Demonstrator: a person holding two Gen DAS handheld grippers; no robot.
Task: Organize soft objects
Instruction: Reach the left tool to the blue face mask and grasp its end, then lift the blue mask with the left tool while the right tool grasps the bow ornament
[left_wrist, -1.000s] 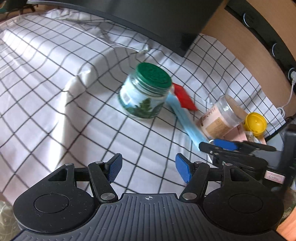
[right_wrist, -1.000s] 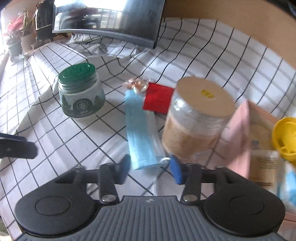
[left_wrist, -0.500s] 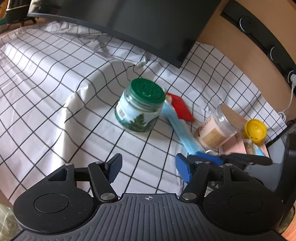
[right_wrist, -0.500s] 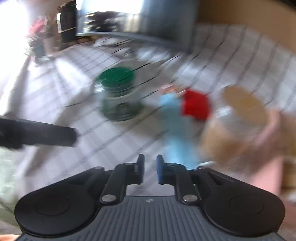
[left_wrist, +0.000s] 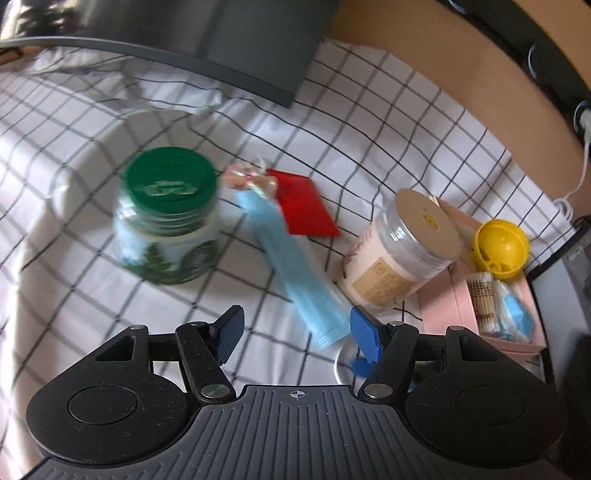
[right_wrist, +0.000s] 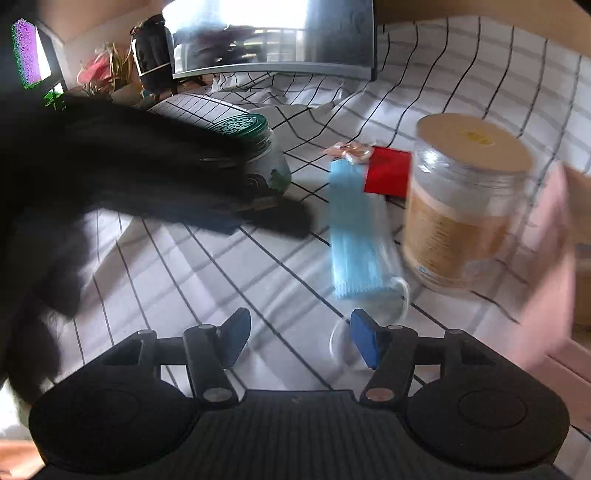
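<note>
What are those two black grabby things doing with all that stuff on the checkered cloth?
A person holds a gripper in each hand to tidy soft things. Both the left gripper and the right gripper are open and hold nothing. They point at a blue face mask lying flat on the checkered cloth, between a green-lidded jar and a clear jar. Nothing has been picked up yet.

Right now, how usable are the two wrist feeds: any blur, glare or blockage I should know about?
Left wrist view: motion blur smears the green-lidded jar and the blue face mask; the beige-lidded jar reads sharper. Right wrist view: a dark blurred shape blocks the left side, the monitor is blown out with glare, and the pink box is smeared. Fisheye bends the grid cloth in both.
</note>
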